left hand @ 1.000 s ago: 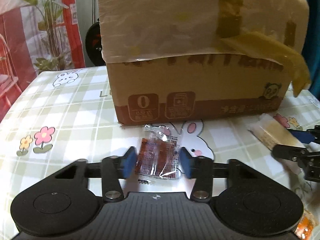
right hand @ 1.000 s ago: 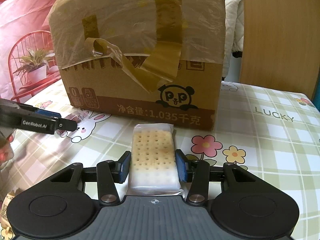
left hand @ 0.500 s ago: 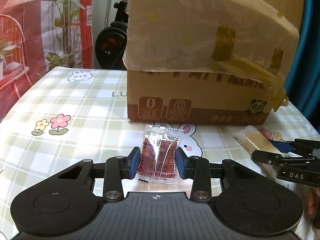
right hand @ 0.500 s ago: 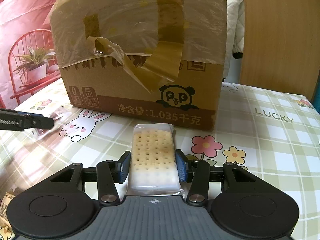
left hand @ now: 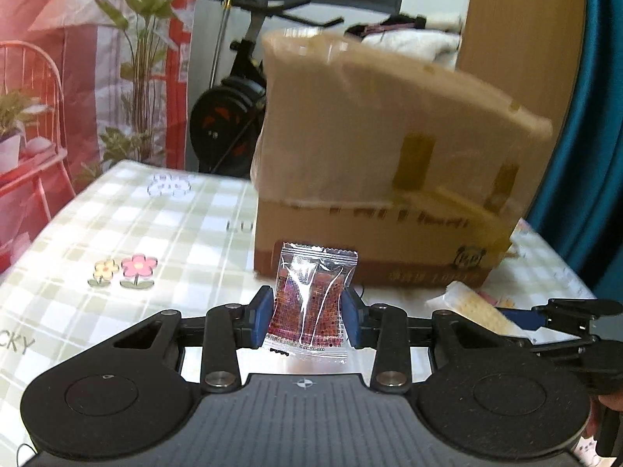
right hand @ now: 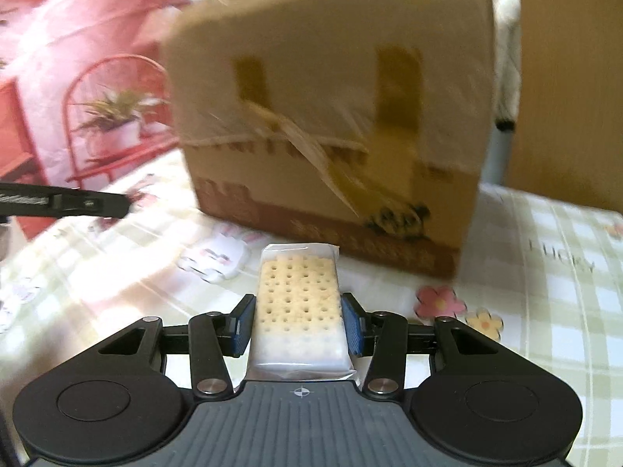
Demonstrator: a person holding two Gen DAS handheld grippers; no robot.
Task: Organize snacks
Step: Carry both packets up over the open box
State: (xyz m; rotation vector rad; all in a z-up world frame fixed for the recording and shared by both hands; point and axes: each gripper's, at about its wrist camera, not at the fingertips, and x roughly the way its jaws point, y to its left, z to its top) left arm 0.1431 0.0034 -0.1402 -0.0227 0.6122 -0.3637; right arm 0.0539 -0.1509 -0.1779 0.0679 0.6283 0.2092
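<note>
My left gripper (left hand: 307, 319) is shut on a clear packet of red-brown snack (left hand: 311, 303) and holds it above the table, in front of the cardboard box (left hand: 381, 194). My right gripper (right hand: 298, 325) is shut on a wrapped cracker pack (right hand: 298, 303), also raised, facing the same box (right hand: 331, 116). The cracker pack (left hand: 475, 311) and the right gripper show at the right edge of the left wrist view. The left gripper's fingers (right hand: 89, 204) show at the left of the right wrist view. The box's top is hidden behind its plastic-covered flap.
The table wears a checked cloth (left hand: 136, 233) with flower and rabbit prints. A red chair with a potted plant (right hand: 113, 124) stands left, an exercise bike (left hand: 233, 116) behind the table, a wooden panel (right hand: 564, 78) at the right.
The left gripper closed on the red snack packet. Both grippers have lifted their packs off the table, and the view now sits higher against the box. Both now views are motion-blurred.
</note>
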